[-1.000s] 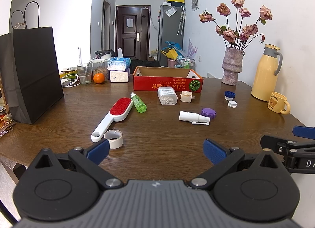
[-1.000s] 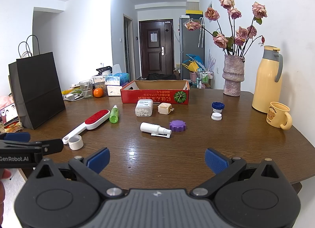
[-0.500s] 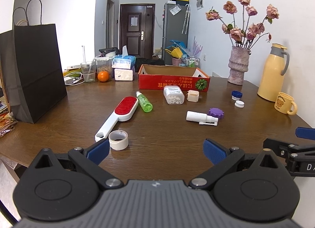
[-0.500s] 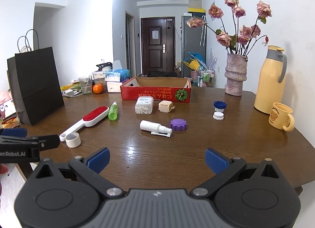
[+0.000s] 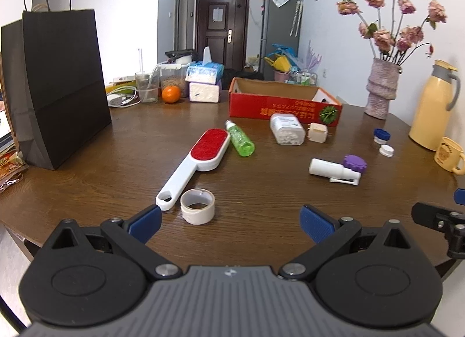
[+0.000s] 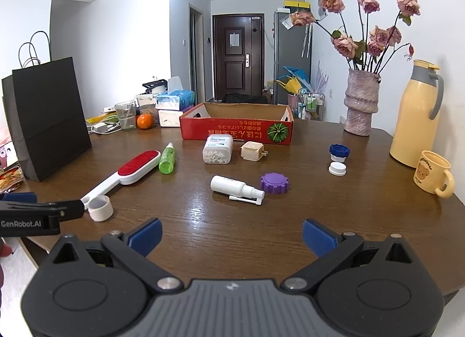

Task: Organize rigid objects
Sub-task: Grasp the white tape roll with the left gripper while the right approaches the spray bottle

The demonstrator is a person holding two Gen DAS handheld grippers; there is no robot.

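An open red cardboard box (image 5: 283, 104) (image 6: 237, 130) stands at the table's far middle. Before it lie a red-and-white lint brush (image 5: 200, 159) (image 6: 125, 175), a green bottle (image 5: 239, 139) (image 6: 167, 158), a white pill box (image 5: 286, 129) (image 6: 218, 149), a beige cube (image 5: 317, 132) (image 6: 252, 151), a white spray bottle (image 5: 332, 169) (image 6: 234, 185), a purple cap (image 5: 354, 162) (image 6: 274, 183) and a white tape roll (image 5: 197, 205) (image 6: 100, 207). My left gripper (image 5: 229, 222) is open just short of the tape roll. My right gripper (image 6: 231, 235) is open over bare wood, holding nothing.
A black paper bag (image 5: 58, 87) stands at the left. A vase of dried roses (image 6: 360, 101), a yellow jug (image 6: 415, 116) and a yellow mug (image 6: 433, 171) line the right side. A blue cap (image 6: 339, 152) and a white cap (image 6: 337, 168) lie nearby. Tissue boxes, a glass and an orange (image 5: 171, 94) are at the back left.
Both grippers have moved forward over the table, so the objects look nearer; the tape roll now lies close to my left gripper's left finger. Both stayed open.
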